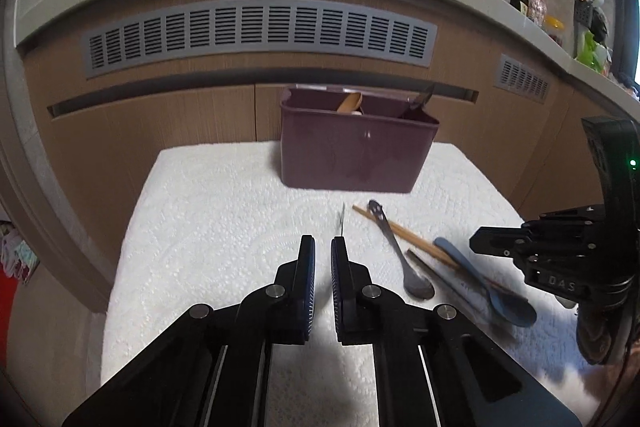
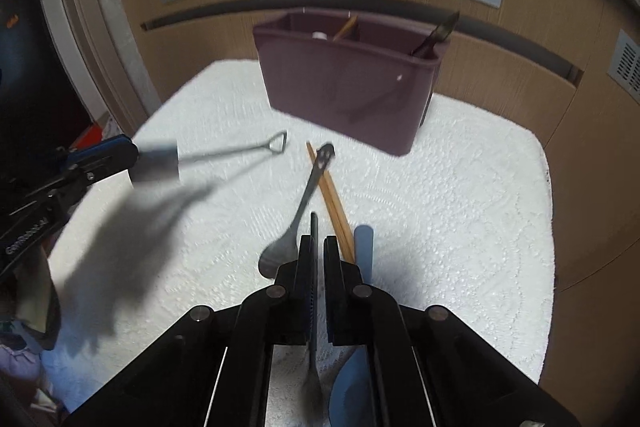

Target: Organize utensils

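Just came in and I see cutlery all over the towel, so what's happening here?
A person with a gripper in each hand is sorting utensils into the purple caddy, which already holds a few. The left gripper is shut on a thin metal utensil, lifted off the white towel. The right gripper is shut on a dark fork. A metal spoon, chopsticks and a blue spoon lie on the towel.

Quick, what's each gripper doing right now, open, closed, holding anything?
Left gripper: closed on a thin metal utensil, lifted off the white cloth.
Right gripper: closed on a dark fork.
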Available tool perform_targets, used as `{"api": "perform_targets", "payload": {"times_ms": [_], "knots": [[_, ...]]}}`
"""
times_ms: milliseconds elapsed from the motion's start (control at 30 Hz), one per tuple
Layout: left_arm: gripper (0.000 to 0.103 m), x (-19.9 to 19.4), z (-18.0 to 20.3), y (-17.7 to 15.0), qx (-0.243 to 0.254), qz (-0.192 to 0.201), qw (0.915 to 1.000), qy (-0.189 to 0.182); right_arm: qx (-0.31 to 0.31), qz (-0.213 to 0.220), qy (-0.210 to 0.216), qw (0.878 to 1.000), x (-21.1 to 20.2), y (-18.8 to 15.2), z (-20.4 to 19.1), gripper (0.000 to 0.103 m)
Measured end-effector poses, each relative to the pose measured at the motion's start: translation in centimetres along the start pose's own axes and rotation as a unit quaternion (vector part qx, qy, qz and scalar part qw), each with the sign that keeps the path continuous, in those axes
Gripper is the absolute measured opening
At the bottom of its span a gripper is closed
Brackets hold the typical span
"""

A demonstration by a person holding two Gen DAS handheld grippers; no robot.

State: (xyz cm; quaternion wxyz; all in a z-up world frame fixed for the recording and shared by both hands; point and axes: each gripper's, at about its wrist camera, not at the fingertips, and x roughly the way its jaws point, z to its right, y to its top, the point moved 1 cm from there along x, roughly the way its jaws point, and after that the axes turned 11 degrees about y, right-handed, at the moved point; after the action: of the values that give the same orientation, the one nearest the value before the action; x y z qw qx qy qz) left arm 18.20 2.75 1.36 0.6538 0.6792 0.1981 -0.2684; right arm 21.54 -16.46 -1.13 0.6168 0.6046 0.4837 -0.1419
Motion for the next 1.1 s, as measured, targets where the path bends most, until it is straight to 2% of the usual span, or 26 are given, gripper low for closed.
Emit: {"api": "perform_targets", "payload": {"times_ms": [100,233,300,333,400,433,467,600,633,767,833,867,933,1033,1067,1100], "knots": [[0.008,0.7,-0.3,0.2,-0.005,-0.012,0.9999,-0.001,-0.005,0.008,0.001,1.000,-0.8,0.1,-0.2,0.004],[0.009,1.5,-0.9,-0.8,-0.011,-0.034,0.9994,0.000,0.002,-0.002,0.002,1.000,-0.5,-0.5,0.3,0.004],[0.011,2.0,-0.4,-1.8,0.000,-0.061,0.9978,-0.026,0.007,-0.009,0.007,1.000,0.1,-0.9,0.7,0.004],[0.014,2.2,0.0,-2.4,0.006,-0.074,0.9967,-0.033,0.008,-0.012,0.008,1.000,0.3,-1.2,0.7,0.004],[0.029,2.6,0.9,-3.7,0.013,-0.094,0.9950,-0.031,0.009,-0.017,0.006,1.000,0.6,-1.6,0.8,0.004],[0.042,2.7,1.3,-4.4,0.011,-0.104,0.9942,-0.027,0.010,-0.018,0.005,1.000,0.6,-1.7,0.9,0.004],[0.051,2.7,1.7,-5.2,0.006,-0.108,0.9939,-0.021,0.012,-0.018,0.006,1.000,0.6,-1.9,1.0,0.004],[0.053,2.1,3.4,-6.6,-0.001,-0.095,0.9954,0.015,0.020,-0.008,-0.006,1.000,0.1,-2.2,1.6,0.004],[0.053,2.4,4.1,-6.7,0.006,-0.097,0.9947,0.034,0.024,-0.003,-0.008,1.000,-0.1,-2.3,1.8,0.004],[0.053,4.3,5.5,-6.5,0.025,-0.128,0.9892,0.066,0.044,0.013,-0.010,0.999,-1.0,-2.5,2.5,0.006],[0.052,4.5,5.7,-6.4,0.027,-0.125,0.9894,0.069,0.049,0.020,-0.014,0.998,-1.5,-2.7,2.8,0.006],[0.048,4.6,5.7,-6.4,0.025,-0.124,0.9896,0.069,0.051,0.022,-0.016,0.998,-1.6,-2.8,2.8,0.007],[0.033,4.4,5.5,-6.2,0.021,-0.116,0.9908,0.066,0.051,0.017,-0.010,0.999,-1.4,-3.2,2.5,0.011],[0.032,3.0,4.7,-5.6,0.013,-0.082,0.9944,0.065,0.040,-0.002,0.010,0.999,-0.6,-3.6,1.6,0.012],[0.015,2.2,4.3,-5.1,0.013,-0.063,0.9957,0.068,0.033,-0.011,0.017,0.999,-0.1,-3.6,1.2,0.012],[0.008,1.6,4.0,-4.6,0.015,-0.049,0.9961,0.071,0.028,-0.018,0.021,0.999,0.3,-3.6,0.8,0.012]]}}
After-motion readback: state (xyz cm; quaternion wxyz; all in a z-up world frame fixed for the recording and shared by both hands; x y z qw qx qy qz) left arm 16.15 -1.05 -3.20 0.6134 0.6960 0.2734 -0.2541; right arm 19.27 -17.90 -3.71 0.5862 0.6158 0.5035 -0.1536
